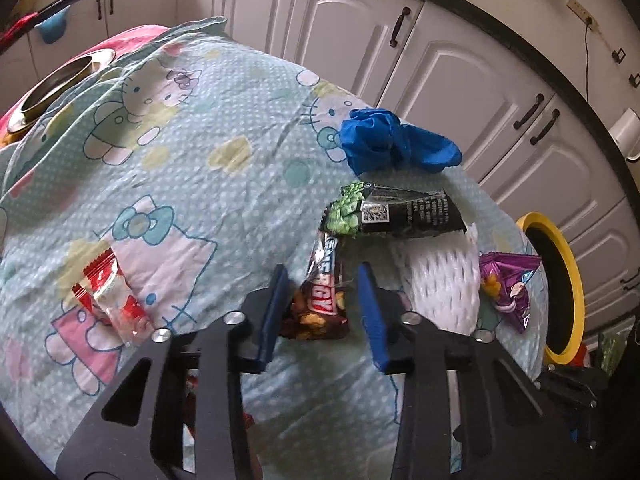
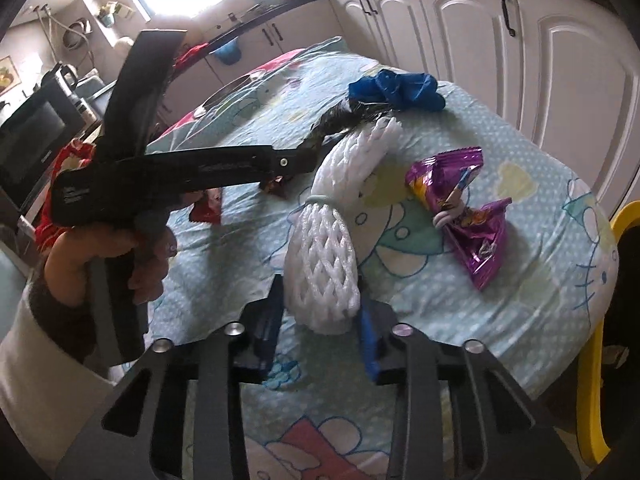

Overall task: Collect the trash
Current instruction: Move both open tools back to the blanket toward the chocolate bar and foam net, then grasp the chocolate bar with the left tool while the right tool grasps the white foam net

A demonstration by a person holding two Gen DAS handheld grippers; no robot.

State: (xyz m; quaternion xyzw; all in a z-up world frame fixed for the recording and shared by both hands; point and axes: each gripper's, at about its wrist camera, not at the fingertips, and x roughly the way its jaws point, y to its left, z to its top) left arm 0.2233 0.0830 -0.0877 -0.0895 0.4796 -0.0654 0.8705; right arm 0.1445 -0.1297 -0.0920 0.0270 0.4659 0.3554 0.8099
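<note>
On the Hello Kitty cloth (image 1: 192,160) lie several pieces of trash. My left gripper (image 1: 324,280) is open, its blue pads either side of a brown energy bar wrapper (image 1: 320,300). Beyond it lie a black and green wrapper (image 1: 396,212) and a crumpled blue glove (image 1: 392,142). A red and white wrapper (image 1: 112,296) lies to the left. My right gripper (image 2: 320,300) has its pads around the near end of a white foam net (image 2: 324,264), touching or nearly so. A purple wrapper (image 2: 468,216) lies to its right. The left gripper (image 2: 304,160) shows in the right wrist view too.
A yellow-rimmed bin (image 1: 560,288) stands at the table's right edge. A metal bowl (image 1: 60,88) sits at the far left of the table. White cabinets (image 1: 440,72) run behind. A microwave (image 2: 32,136) stands to the left.
</note>
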